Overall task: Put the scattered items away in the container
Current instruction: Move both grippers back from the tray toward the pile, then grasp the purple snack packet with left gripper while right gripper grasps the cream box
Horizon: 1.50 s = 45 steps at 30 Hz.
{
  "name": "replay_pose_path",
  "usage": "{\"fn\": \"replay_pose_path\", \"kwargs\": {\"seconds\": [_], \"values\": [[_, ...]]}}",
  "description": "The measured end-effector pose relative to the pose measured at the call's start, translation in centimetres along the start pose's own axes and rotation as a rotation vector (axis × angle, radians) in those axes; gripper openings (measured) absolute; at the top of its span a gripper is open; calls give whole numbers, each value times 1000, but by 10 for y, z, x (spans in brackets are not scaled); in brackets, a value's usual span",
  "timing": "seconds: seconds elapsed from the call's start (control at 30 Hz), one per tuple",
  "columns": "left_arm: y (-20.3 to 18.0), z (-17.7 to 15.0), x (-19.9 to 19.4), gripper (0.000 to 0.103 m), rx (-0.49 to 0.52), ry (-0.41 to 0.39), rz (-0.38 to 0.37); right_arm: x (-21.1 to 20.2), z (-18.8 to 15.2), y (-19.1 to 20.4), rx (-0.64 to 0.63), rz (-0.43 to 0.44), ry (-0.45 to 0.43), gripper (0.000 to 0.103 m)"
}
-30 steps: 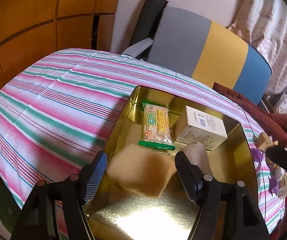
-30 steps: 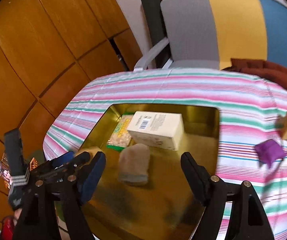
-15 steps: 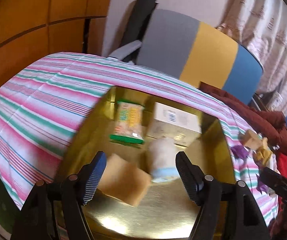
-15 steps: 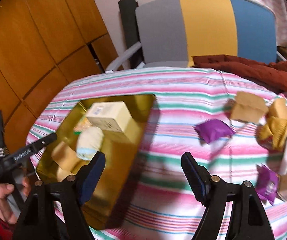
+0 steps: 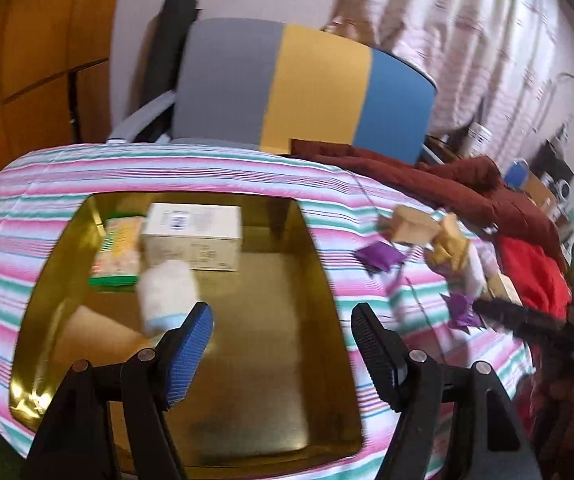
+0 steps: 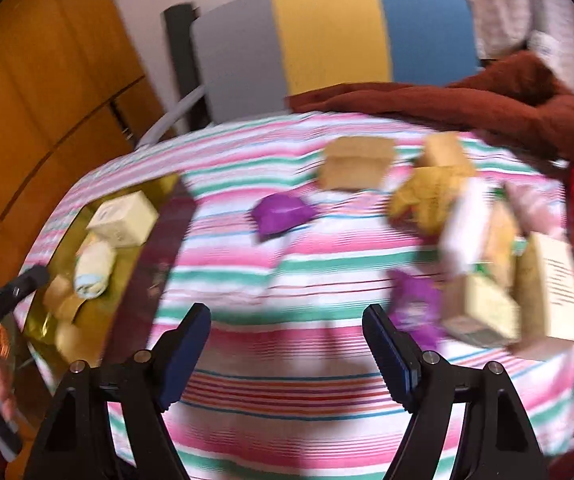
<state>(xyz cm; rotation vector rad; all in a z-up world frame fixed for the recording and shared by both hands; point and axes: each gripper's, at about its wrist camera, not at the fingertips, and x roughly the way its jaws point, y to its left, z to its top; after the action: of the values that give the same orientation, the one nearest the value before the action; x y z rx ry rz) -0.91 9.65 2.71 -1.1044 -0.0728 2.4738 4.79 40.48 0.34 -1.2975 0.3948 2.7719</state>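
container: we've got a shiny gold tray (image 5: 319, 264) sitting on the left part of the striped tablecloth (image 5: 47, 184); in the right wrist view it's off at the left edge (image 6: 167, 184)
inside the container: a cream box (image 5: 195, 236) toward the back, a green-edged snack pack (image 5: 117, 252) just left of it, a white roll with a pale blue end (image 5: 165, 296) in front of the box, and a tan flat piece (image 5: 99, 328) nearer to us. All four look blurry, so we can't say if the roll touches the box
still scattered: a purple packet (image 6: 283, 212) lies on the cloth right of the tray, well apart from it. Behind it there's a tan block (image 6: 355, 162). Further right it's a jumbled pile: a yellow wrapper (image 6: 427, 196), a second purple packet (image 6: 417, 312), and a pale carton (image 6: 483, 312) leaning in the heap. Too smeared for us to sort out more
left gripper: (image 5: 283, 332) hangs over the tray's near half, fingers spread wide, nothing between them
right gripper: (image 6: 287, 344) hangs over bare cloth between the tray and the pile, fingers also wide apart and empty
around: a chair (image 5: 311, 88) with grey, yellow and blue panels behind the table, a dark red garment (image 6: 467, 100) draped at the far right edge
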Motion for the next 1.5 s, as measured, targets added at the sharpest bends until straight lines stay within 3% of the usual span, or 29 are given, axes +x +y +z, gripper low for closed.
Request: {"fn": "replay_pose_path", "kwargs": {"seconds": [0.2,0.3,0.4,0.57,0.63,0.7,0.93,1.2,1.4,1.43,1.5], "values": [[-37,-2,5,73,65,15,-57,-24,16,-68,109,-215,-92,79],[-60,-3,11,73,108,28,-87,-20,21,-105,180,-323,-69,79],[-82,-5,19,73,150,51,-116,-9,21,-137,242,-377,-14,79],[-117,-10,40,73,212,97,-152,10,13,-166,327,-363,66,79],[-133,-13,51,73,243,114,-169,16,12,-169,335,-349,88,71],[-151,-17,64,73,280,135,-190,21,9,-173,351,-325,110,52],[-196,-27,107,73,353,227,-242,19,6,-175,380,-300,96,52],[-238,-32,137,73,461,246,-241,19,7,-180,406,-277,85,52],[-257,-33,156,72,485,252,-248,20,8,-177,386,-289,89,52],[-258,-34,160,71,497,254,-231,21,8,-176,377,-293,92,52],[-259,-37,171,57,510,274,-201,23,8,-174,363,-298,95,52]]}}
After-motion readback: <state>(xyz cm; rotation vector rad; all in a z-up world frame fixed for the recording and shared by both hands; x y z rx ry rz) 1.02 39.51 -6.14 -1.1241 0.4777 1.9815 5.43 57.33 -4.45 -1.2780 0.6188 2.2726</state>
